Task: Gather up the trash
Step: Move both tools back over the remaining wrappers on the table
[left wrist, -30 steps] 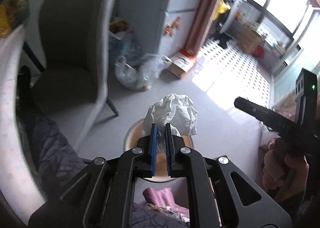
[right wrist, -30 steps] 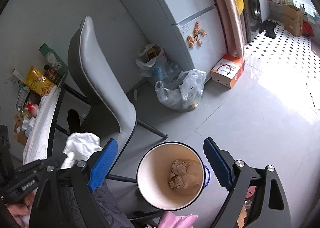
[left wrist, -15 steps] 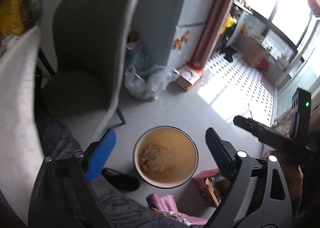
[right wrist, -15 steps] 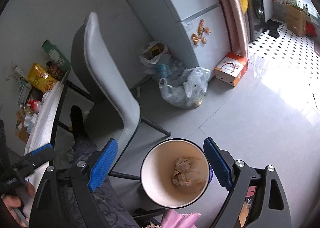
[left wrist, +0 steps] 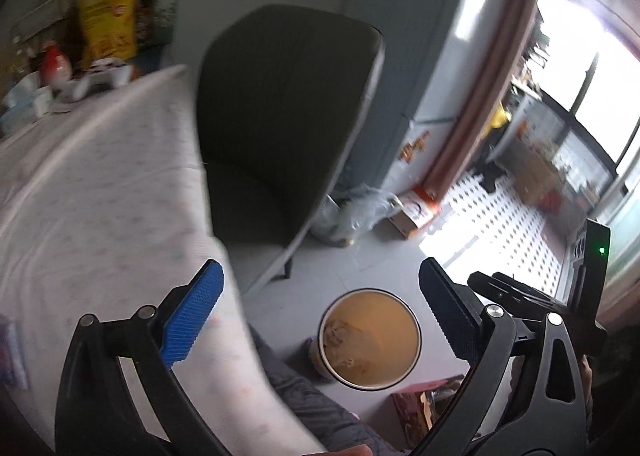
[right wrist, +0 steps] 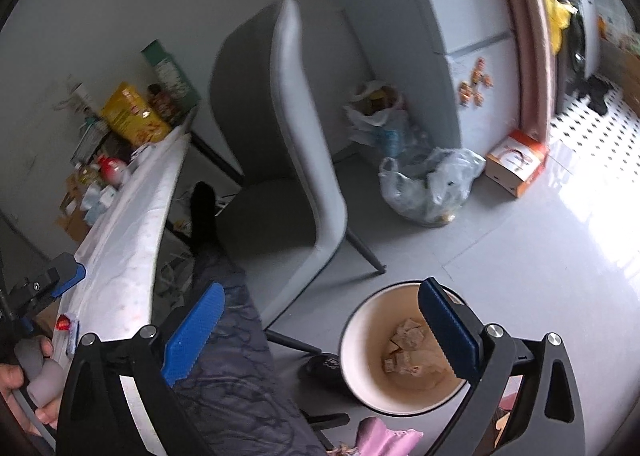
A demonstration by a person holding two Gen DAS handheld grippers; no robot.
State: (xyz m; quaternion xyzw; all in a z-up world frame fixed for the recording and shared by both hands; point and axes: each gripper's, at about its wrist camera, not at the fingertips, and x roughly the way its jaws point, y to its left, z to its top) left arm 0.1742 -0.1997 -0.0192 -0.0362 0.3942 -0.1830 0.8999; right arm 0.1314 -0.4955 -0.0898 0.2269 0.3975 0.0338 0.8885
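- The left tongs (left wrist: 320, 318) stand wide apart and hold nothing; through their gap the left wrist view shows the trash bin (left wrist: 370, 339) on the floor, just off the near edge of the desk (left wrist: 100, 184)
- The right tongs (right wrist: 320, 330) are also spread apart and empty, poised over the same bin (right wrist: 404, 348), whose rim sits under the right finger
- Crumpled paper and small wrappers (right wrist: 408, 348) lie at the bottom of the bin; that is where the collected trash is
- My reading: one drop is done and the step in hand is the swing towards the desk for the next piece; the left view is blurred, so it cannot be searched for litter
- A small red-and-clear scrap (right wrist: 66, 326) lies at the near edge of the desk, close to the left tongs as the right view shows them; it looks a likely next target, though too small to identify
- The next move calls for lowering open tongs over it, closing gently, then carrying it past the grey chair (right wrist: 280, 160) to the bin
- Snack bags and bottles (right wrist: 132, 116) crowd the far end of the desk; whether any is trash I cannot tell
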